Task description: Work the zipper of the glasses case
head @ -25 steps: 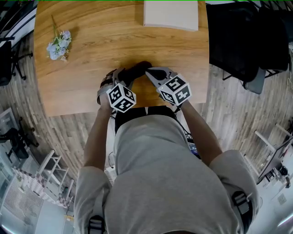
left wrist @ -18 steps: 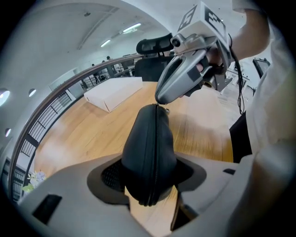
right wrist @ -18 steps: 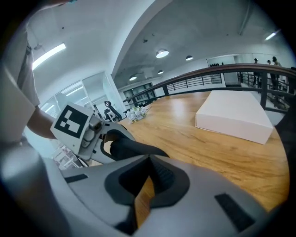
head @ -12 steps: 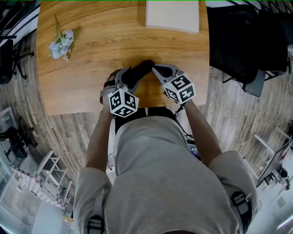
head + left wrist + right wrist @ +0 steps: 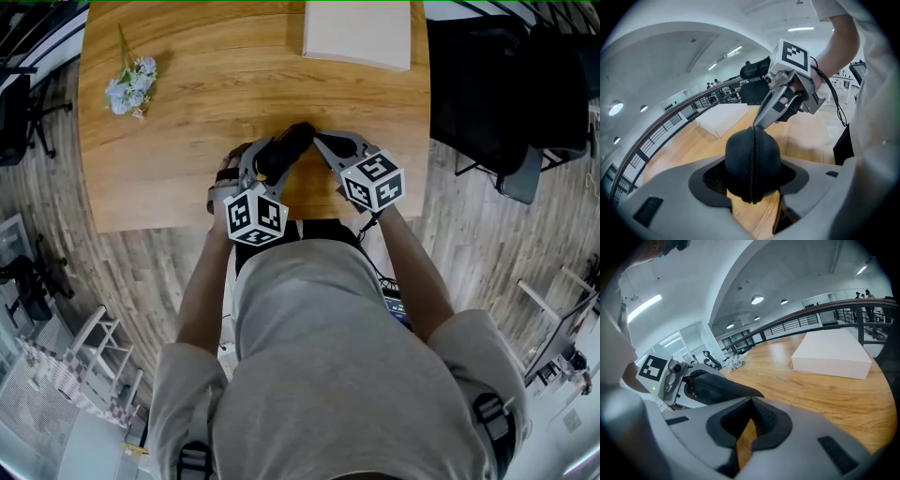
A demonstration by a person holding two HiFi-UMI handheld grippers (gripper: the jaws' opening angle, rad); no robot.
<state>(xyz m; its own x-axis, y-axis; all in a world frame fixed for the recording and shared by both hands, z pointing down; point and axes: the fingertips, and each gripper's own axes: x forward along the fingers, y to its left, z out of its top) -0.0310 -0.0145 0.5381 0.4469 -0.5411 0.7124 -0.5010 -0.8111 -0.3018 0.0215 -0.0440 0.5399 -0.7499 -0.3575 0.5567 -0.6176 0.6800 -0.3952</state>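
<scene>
Left gripper (image 5: 751, 177): fingers grasp the black glasses case (image 5: 752, 154) by both sides, above the worktop (image 5: 206, 84). Right gripper (image 5: 751, 404): fingers clenched together, tips at the case's zipper end.

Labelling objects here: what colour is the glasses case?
Black all over; the glasses case shows best in the left gripper view.

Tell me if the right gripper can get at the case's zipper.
Probably yes. The left gripper clamps the case with its zipper exposed, and the right gripper, shut, has its tips at the zipper's top end, nothing between. Whether they grip anything is unclear.
</scene>
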